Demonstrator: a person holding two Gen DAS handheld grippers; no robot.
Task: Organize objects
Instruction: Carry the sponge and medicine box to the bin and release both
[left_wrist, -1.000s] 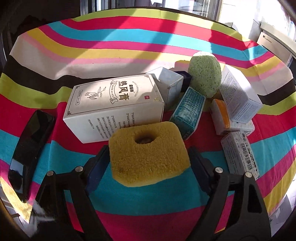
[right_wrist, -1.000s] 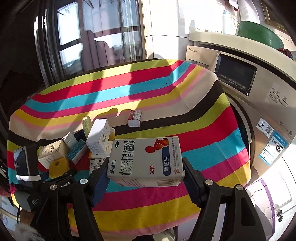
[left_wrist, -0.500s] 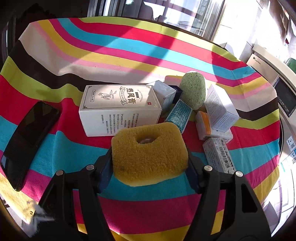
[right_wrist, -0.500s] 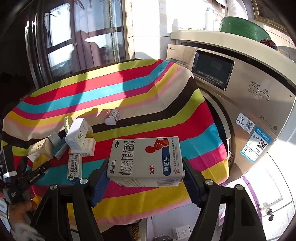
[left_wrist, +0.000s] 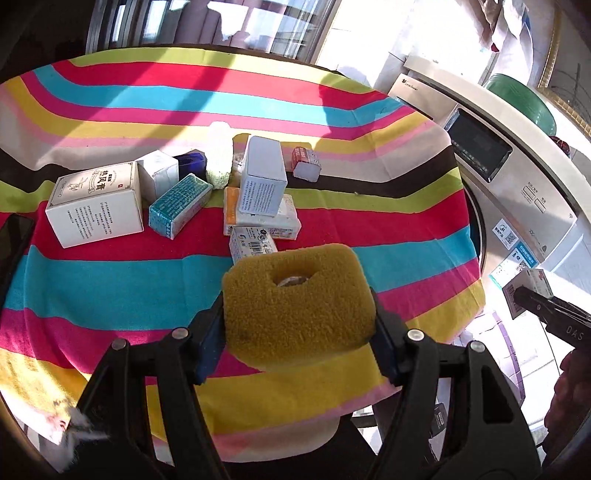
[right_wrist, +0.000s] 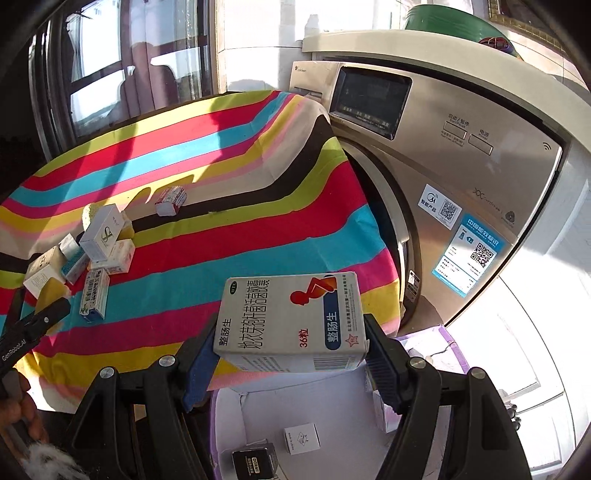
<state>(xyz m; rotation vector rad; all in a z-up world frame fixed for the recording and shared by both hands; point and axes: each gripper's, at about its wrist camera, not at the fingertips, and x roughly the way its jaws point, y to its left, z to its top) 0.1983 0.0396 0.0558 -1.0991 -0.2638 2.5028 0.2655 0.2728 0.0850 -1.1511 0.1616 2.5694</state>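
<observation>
Now both my loads are off the striped cloth (right_wrist: 229, 236) — right gripper (right_wrist: 291, 363) pinching the medicine box (right_wrist: 291, 325) above the purple-rimmed bin (right_wrist: 448, 341), left gripper (left_wrist: 297, 339) clamping the yellow sponge (left_wrist: 299, 302) near the table edge — drop-off looks next.

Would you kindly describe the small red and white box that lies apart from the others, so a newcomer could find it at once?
Start at the striped tablecloth beside the washing machine. Find the cluster of boxes near its middle, where a tall white box stands highest. Just beyond that, toward the machine, the small red and white box lies alone on the pale and dark stripes, the only carton touching nothing else.
</observation>
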